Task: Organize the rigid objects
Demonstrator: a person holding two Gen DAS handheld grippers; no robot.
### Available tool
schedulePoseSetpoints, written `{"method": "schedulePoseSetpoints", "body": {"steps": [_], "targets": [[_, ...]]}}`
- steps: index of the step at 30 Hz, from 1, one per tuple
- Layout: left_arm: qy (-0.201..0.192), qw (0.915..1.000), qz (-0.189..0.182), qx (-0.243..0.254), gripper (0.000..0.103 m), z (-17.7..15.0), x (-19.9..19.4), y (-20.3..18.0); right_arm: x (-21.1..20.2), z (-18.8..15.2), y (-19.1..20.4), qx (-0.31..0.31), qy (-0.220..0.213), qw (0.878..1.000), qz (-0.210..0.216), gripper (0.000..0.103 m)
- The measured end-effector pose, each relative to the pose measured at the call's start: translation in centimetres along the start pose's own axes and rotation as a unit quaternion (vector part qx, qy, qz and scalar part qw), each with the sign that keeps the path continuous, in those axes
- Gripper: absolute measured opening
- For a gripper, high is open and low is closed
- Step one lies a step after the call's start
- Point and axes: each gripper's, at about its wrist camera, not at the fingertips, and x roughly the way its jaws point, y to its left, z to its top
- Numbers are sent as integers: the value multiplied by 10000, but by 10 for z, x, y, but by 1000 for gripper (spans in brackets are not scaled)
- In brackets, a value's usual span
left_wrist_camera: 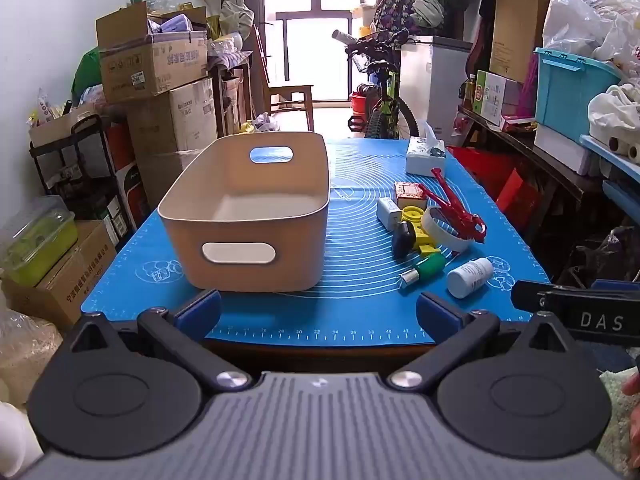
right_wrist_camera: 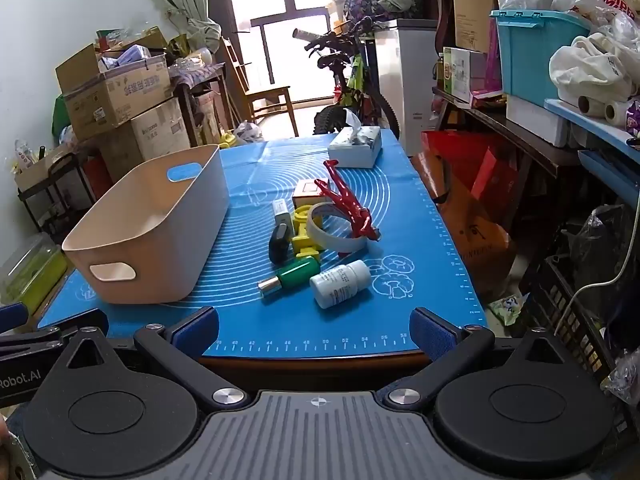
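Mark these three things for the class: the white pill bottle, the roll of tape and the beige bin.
white pill bottle [right_wrist_camera: 340,283]: right wrist view, on its labelled side.
roll of tape [right_wrist_camera: 335,233]: right wrist view, on its outer wall.
beige bin [left_wrist_camera: 256,236]: left wrist view, on its near wall above the handle.

Daylight floods in from the window [left_wrist_camera: 308,28], which is blown out to white; the views are sharp, with fisheye bending and dark corners.
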Motion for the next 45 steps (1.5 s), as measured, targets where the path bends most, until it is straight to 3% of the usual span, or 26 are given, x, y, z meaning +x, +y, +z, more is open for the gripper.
{"method": "schedulePoseSetpoints", "body": {"steps": [45], "targets": [[23, 10000, 16, 73, 102, -1, -1, -5, 0, -2, 1, 30, 2, 10000, 11, 100]]}}
